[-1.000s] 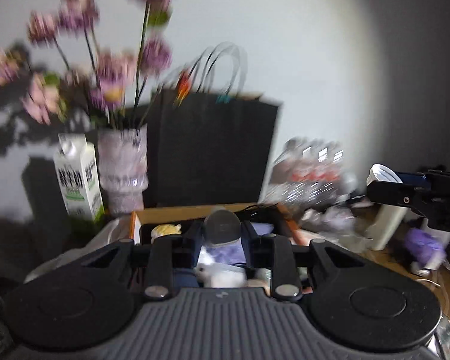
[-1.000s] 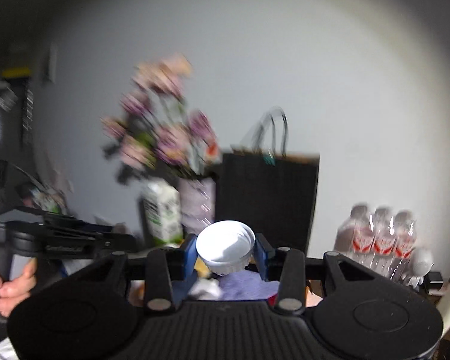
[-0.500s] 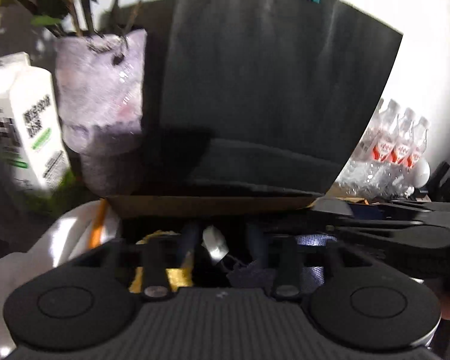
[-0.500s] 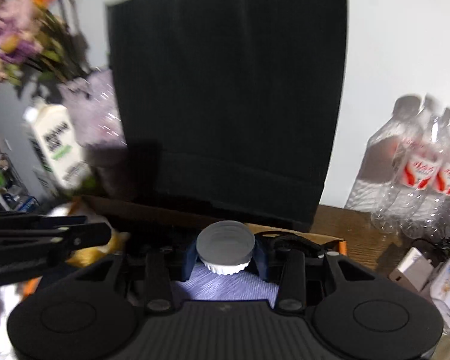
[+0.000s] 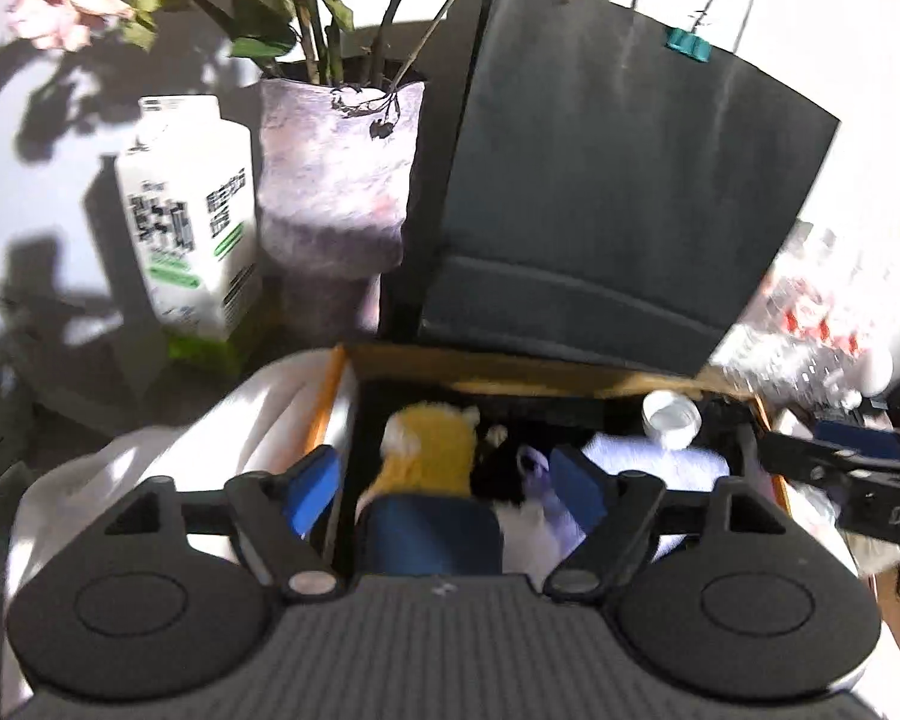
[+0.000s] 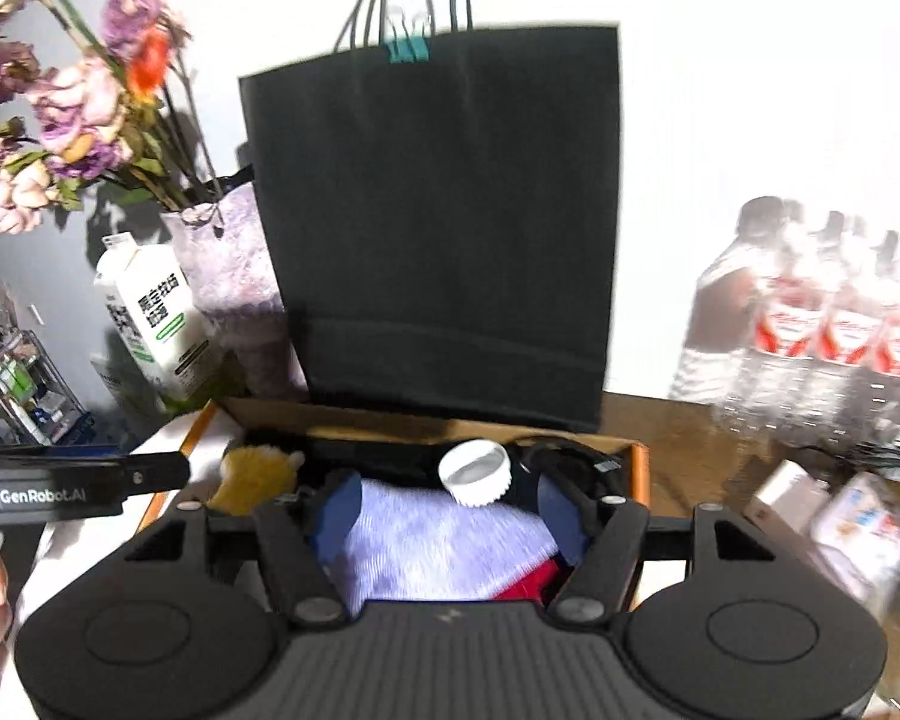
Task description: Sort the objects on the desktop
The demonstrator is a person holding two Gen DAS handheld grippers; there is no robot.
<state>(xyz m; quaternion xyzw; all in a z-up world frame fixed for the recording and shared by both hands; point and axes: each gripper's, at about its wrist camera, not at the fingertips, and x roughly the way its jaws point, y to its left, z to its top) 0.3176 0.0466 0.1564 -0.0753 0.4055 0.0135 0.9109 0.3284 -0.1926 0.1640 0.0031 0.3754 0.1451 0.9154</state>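
An open cardboard box [image 6: 641, 468] sits in front of a black paper bag [image 6: 444, 228]. A white ribbed cup [image 6: 475, 472] lies tilted in the box on lavender cloth [image 6: 438, 540]; it also shows in the left wrist view [image 5: 671, 417]. My right gripper [image 6: 447, 507] is open just above the box, apart from the cup. My left gripper [image 5: 447, 483] is open and empty over the box's left part, above a yellow plush toy [image 5: 429, 450] and a black and white plush [image 5: 504, 483].
A milk carton [image 5: 189, 228] and a purple vase [image 5: 336, 180] of dried flowers stand left of the bag. Water bottles [image 6: 822, 330] stand at the right, small white boxes [image 6: 834, 516] below them. A white cloth [image 5: 210, 438] lies left of the box.
My right gripper opened and the white cup dropped from it into the box. My left gripper opened too and let go of its small grey object. Both grippers now point down at the box.
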